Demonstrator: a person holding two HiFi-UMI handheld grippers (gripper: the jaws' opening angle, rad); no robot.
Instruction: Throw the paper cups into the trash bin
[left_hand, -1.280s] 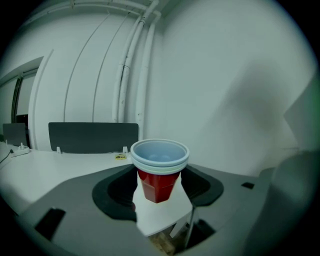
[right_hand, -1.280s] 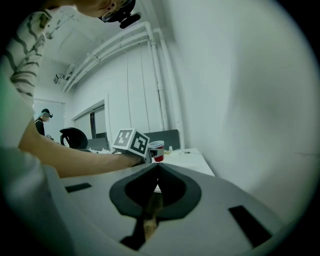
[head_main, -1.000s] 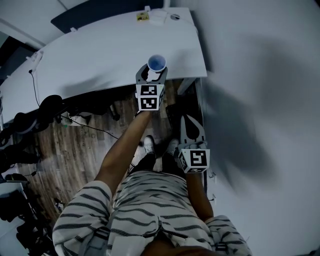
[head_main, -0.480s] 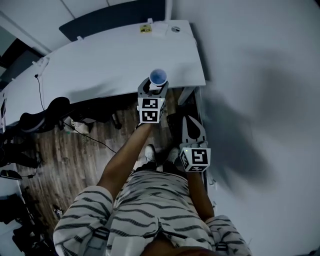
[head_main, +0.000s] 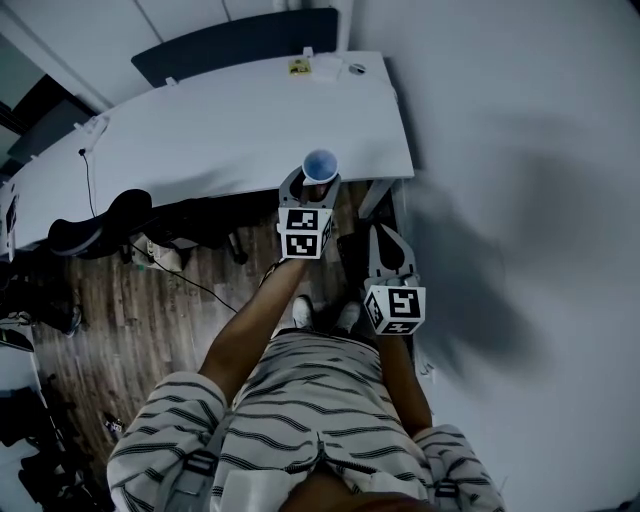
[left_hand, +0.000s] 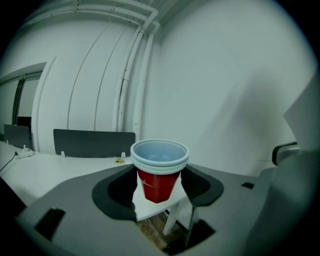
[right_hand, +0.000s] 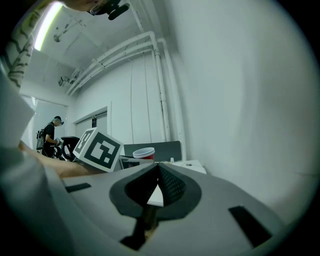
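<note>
My left gripper (head_main: 317, 184) is pinching the red paper cup stack (left_hand: 158, 175), likely light and crushable, by its sidewall over the white desk (head_main: 200, 130) corner; my right gripper (right_hand: 156, 186) is sitting closed, empty.

1. The paper cups (left_hand: 159, 170) sit nested one in the other, upright between the left gripper's (head_main: 315, 180) fingers (left_hand: 75, 210).
2. The bench (head_main: 200, 130) stretches ahead and to the left of those fingers, and the cups hang over its near edge.
3. A panel (head_main: 235, 42) stands along the bench's far edge, well beyond the fingers.
4. The right gripper (head_main: 387, 240) is to the right of the left fingers and nearer the person, over the floor (head_main: 150, 310).
5. The wall (head_main: 520, 200) runs to the right of both.
</note>
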